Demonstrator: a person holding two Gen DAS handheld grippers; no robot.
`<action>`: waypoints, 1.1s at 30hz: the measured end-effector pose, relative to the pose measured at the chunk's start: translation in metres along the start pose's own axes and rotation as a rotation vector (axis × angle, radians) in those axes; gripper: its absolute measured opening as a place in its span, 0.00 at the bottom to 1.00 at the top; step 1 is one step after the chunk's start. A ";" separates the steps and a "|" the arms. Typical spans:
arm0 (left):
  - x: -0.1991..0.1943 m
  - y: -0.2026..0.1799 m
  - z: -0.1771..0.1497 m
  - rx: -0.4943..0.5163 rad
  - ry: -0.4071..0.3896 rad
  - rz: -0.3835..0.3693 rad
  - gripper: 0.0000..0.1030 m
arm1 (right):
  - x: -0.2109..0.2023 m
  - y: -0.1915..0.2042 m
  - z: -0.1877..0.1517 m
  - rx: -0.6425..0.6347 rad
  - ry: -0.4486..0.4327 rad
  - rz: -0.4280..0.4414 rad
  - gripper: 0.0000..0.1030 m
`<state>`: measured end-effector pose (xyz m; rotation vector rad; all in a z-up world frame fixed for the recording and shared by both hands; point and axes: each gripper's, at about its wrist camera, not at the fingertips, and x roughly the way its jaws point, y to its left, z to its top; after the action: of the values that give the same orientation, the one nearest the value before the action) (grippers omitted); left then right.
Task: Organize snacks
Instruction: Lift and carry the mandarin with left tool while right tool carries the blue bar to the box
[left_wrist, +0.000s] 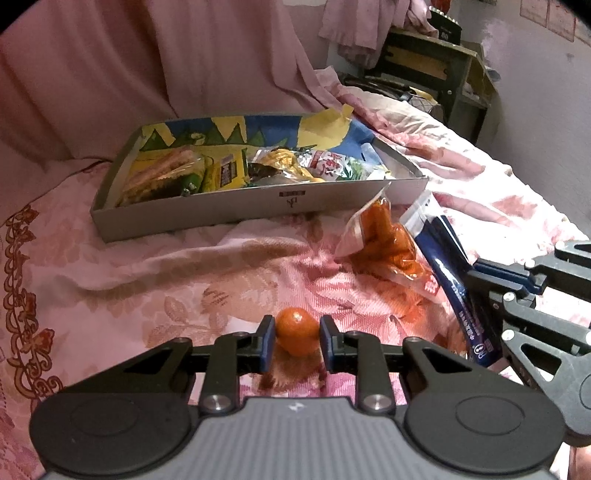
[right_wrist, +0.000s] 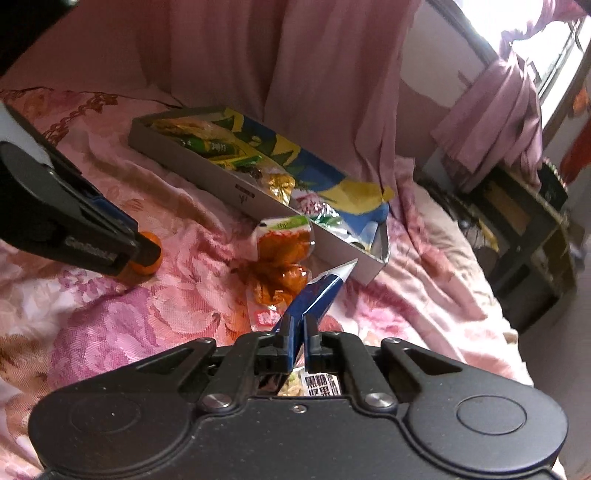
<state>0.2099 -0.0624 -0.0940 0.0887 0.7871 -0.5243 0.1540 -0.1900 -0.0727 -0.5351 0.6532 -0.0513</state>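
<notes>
Small orange sits low center on the bed, pinched by the left gripper. Right gripper is clamped on the blue packet, whose long axis points up-right at the snack box.

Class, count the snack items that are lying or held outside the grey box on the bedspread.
3. A small orange fruit sits between the left gripper's pads; a clear orange snack packet lies near the box's corner; a dark blue packet is clamped in the right gripper. Others may be hidden.
</notes>
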 end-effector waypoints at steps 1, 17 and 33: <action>0.000 0.000 0.000 0.000 0.003 -0.001 0.27 | -0.001 0.001 0.000 -0.007 -0.004 -0.001 0.04; 0.011 0.004 -0.004 -0.032 0.065 -0.037 0.32 | -0.006 0.009 0.001 -0.092 -0.063 -0.058 0.02; 0.000 0.004 0.001 -0.037 -0.002 -0.015 0.30 | -0.011 0.014 0.002 -0.190 -0.141 -0.159 0.02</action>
<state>0.2122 -0.0591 -0.0942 0.0481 0.7962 -0.5237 0.1450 -0.1745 -0.0726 -0.7663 0.4793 -0.1013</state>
